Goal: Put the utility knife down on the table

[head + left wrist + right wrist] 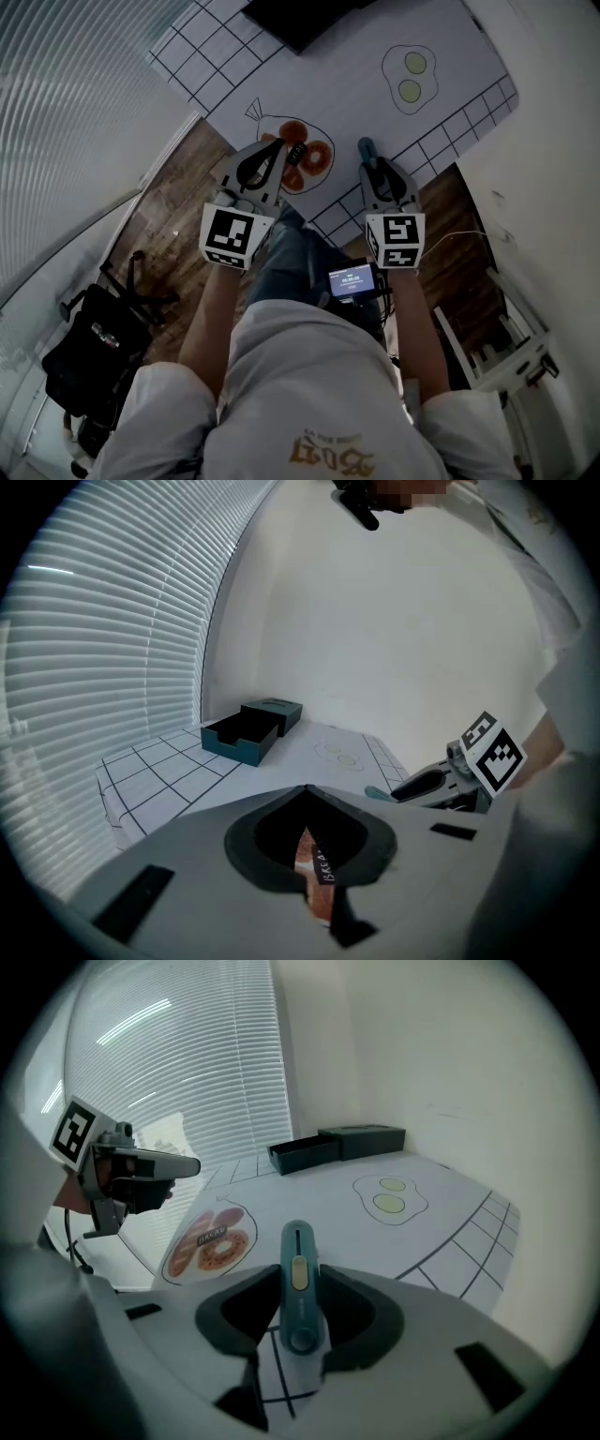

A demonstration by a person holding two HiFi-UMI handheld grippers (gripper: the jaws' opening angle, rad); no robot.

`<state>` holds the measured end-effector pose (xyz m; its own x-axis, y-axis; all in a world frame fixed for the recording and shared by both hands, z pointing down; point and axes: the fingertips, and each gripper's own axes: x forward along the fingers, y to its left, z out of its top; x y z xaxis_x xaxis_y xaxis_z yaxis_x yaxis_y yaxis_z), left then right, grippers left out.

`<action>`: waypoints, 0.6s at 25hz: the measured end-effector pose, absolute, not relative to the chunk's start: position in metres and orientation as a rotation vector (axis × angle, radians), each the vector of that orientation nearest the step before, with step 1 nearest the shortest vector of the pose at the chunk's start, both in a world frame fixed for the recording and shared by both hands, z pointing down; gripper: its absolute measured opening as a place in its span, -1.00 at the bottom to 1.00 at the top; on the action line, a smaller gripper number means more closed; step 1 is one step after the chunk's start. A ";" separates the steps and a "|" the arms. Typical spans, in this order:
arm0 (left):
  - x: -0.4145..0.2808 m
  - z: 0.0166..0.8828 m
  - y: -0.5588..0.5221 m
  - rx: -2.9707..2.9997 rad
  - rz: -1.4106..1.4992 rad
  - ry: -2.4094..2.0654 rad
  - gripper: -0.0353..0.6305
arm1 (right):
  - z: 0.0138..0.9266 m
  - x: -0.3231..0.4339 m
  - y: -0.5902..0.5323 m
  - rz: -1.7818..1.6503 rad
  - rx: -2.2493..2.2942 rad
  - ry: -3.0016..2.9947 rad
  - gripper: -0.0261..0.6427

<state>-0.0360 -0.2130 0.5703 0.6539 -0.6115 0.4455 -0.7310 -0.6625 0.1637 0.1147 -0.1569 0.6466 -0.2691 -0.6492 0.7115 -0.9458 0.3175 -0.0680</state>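
The teal utility knife (297, 1283) has a yellow slider and sticks forward out of my right gripper (298, 1241), which is shut on it. In the head view that gripper (375, 169) hovers over the front edge of the white printed table (309, 84), with the knife's tip (365, 146) pointing away from me. My left gripper (278, 147) hangs over the donut drawing (314, 159). Its jaws are shut with nothing between them (306, 791). From the left gripper view, the right gripper (427, 783) and the knife's tip (378, 794) show at the right.
An open dark teal box (251, 731) lies at the table's far side, also visible as the box (337, 1146). A fried-egg drawing (410, 75) is far right. Blinds line the left wall. A black bag (94, 347) and white furniture (506, 352) stand on the wood floor.
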 end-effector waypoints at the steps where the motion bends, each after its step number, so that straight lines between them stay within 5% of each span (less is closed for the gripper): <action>1: -0.036 0.571 -0.213 2.543 0.511 -1.068 -0.87 | 0.647 0.114 -0.157 0.656 1.400 -2.007 -0.51; 15: -0.034 0.574 -0.214 2.537 0.515 -1.056 -0.87 | 0.652 0.115 -0.159 0.696 1.417 -1.963 -0.51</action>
<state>-0.0335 -0.2136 0.5737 0.6574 -0.6027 0.4522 -0.7275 -0.6641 0.1724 0.1154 -0.1595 0.6523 -0.2390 -0.6332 0.7362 -0.9556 0.2881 -0.0625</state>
